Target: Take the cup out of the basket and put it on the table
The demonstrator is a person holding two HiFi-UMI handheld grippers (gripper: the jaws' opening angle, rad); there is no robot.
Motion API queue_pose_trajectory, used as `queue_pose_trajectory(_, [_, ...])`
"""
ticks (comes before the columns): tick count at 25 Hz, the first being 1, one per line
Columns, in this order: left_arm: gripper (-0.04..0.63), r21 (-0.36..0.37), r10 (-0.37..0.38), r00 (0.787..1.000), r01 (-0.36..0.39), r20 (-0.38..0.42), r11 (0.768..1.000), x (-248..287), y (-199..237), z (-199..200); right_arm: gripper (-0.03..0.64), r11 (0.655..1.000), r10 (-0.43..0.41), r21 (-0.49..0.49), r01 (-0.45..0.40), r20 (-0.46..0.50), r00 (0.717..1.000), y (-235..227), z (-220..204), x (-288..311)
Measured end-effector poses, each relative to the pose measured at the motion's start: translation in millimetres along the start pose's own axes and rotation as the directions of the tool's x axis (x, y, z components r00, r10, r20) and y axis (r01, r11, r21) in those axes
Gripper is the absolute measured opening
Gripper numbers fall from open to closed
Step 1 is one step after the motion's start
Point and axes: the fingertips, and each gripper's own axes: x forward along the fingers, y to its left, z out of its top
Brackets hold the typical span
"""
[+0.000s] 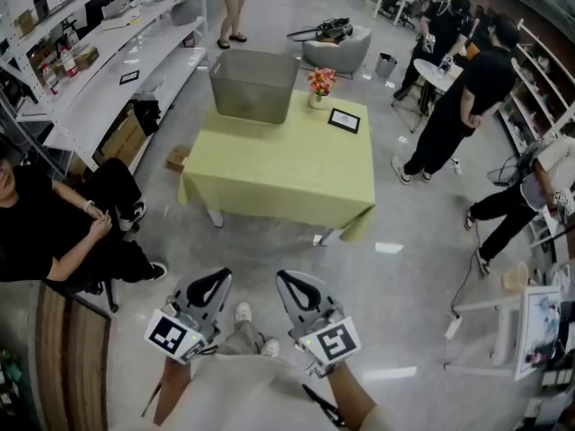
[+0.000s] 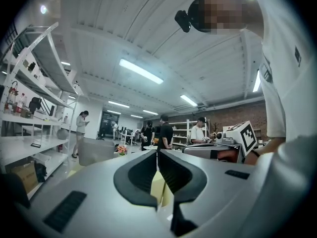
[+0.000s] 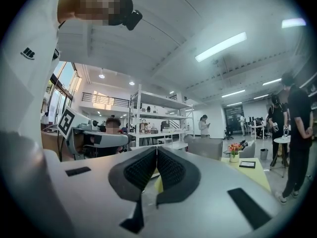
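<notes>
nothing is done yet: a person is standing well back from the yellow-green clothed table (image 1: 278, 173), holding the left gripper (image 1: 212, 278) and right gripper (image 1: 289, 281), both clenched on nothing. the grey translucent plastic basket (image 1: 254, 83) is sitting at the table's far edge; the cup, unseen, is presumably lying inside it, well beyond both pairs of jaws.
</notes>
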Motion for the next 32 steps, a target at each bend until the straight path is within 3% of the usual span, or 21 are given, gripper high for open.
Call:
queue_pose_trajectory(20, [0.023,0.003,-0.101,0.995,0.101,-0.008,0.995,68.8,121.7,6.5,0.009,0.994,-0.098,-0.047,0.096,-0.049,0.994,-64.7,-4.8,117.6])
queue_pose_trajectory(32, [0.023,-0.025,-0.100,0.995,0.100,-0.009,0.995,109.1,168.9,3.9,0.009,0.994,-0.100,-0.053,0.097,-0.057,0.993,-103.3,-11.6,164.9])
